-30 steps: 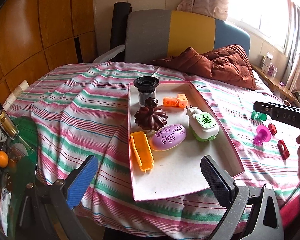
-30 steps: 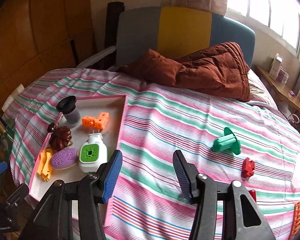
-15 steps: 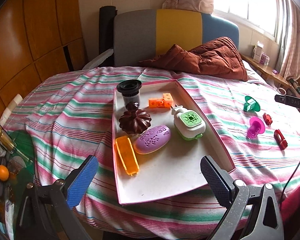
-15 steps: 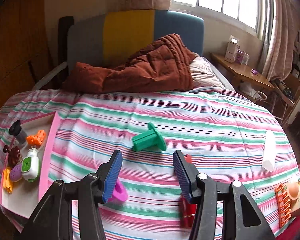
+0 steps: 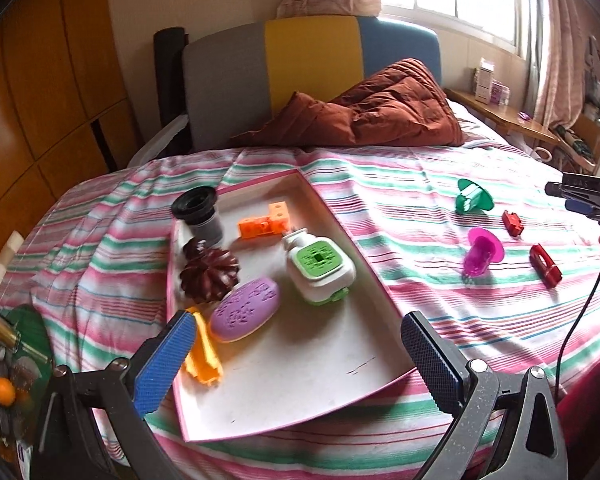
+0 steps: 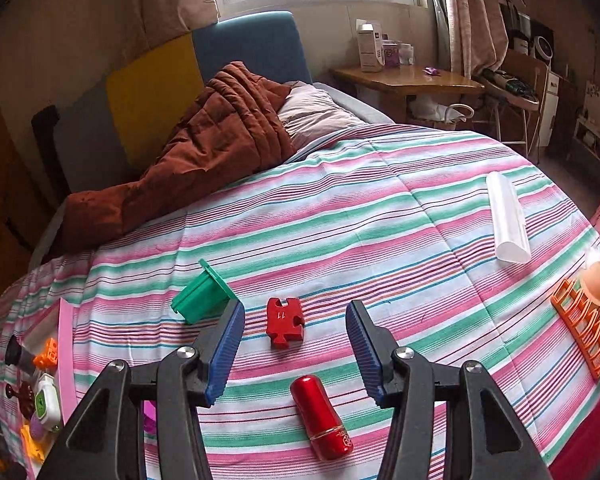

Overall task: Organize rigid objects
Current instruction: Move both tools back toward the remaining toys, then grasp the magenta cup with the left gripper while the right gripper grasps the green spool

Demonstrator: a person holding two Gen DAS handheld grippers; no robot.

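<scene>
A pink-rimmed white tray point(image 5: 380, 292) on the striped bed holds a black cup point(image 5: 196, 212), an orange block point(image 5: 264, 222), a brown ridged piece point(image 5: 210, 274), a purple oval point(image 5: 244, 314) and a white-and-green device point(image 5: 320, 268). My left gripper point(image 5: 296, 344) hovers open and empty over the tray's near end. To the right, my right gripper point(image 6: 294, 324) hangs open above a red puzzle piece point(image 6: 284, 320) that lies on the cover. A red cylinder point(image 6: 322, 416) lies nearer, and a green flanged piece point(image 6: 200, 296) to the left.
A magenta flanged piece point(image 5: 482, 252) lies between the tray and the red pieces. A white tube point(image 6: 506, 216) and an orange rack point(image 6: 584, 332) sit at the bed's right side. A brown quilt point(image 6: 204, 160) is bunched at the headboard. A wooden side table point(image 6: 404, 80) stands beyond.
My right gripper has swung right across the bed, from beside the tray to above the red pieces. The left gripper has drifted and rolled a little over the tray. Both stayed open.
</scene>
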